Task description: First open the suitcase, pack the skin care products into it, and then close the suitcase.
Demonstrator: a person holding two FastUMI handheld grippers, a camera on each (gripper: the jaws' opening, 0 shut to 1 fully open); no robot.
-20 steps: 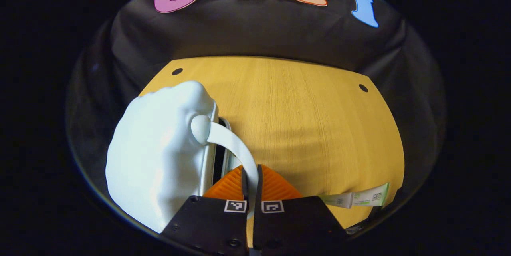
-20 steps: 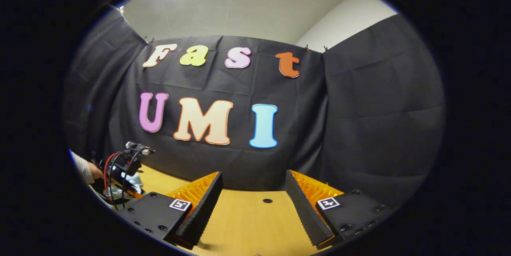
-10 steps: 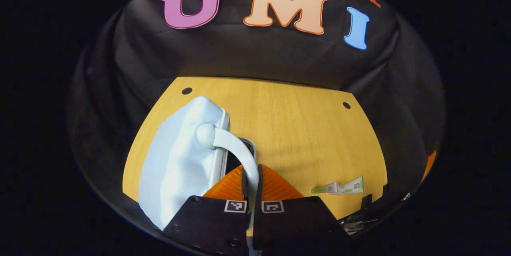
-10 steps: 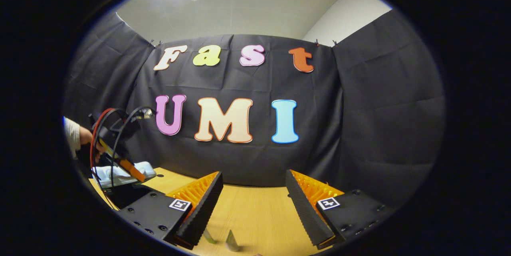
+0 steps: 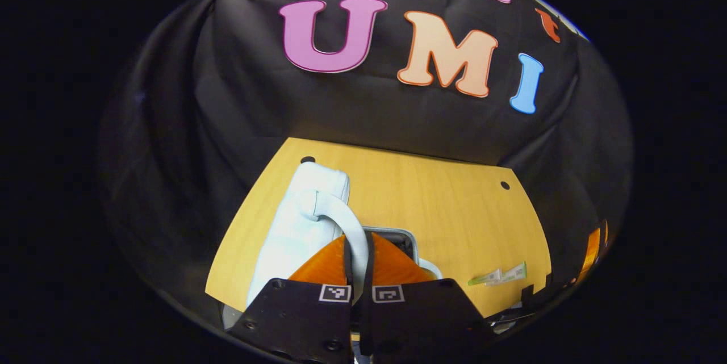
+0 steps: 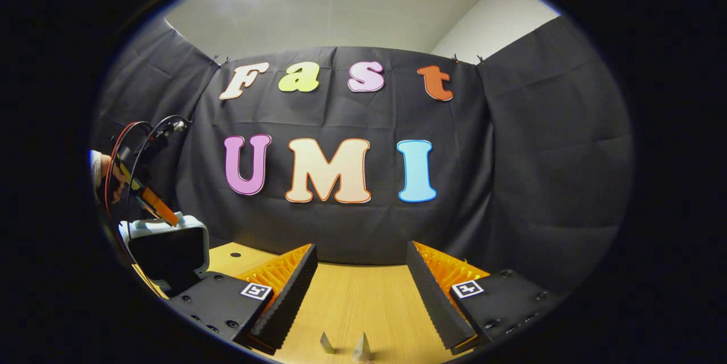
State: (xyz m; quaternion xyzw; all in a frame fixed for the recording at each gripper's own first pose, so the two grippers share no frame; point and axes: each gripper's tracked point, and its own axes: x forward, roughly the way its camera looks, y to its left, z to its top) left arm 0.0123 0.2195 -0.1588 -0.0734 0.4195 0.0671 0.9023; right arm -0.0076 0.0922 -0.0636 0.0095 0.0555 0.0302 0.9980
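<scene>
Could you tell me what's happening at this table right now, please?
A person is opening a small pale suitcase on the wooden table. The left tongs are shut on its handle, lifting the lid; in the right gripper view the lid stands raised. The right tongs hang open above the table. A skin care tube lies unpacked on the tabletop.

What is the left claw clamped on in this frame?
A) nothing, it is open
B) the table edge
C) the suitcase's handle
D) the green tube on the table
C: in the left gripper view the left claw is shut on the pale handle of the suitcase, whose lid is raised.
</scene>
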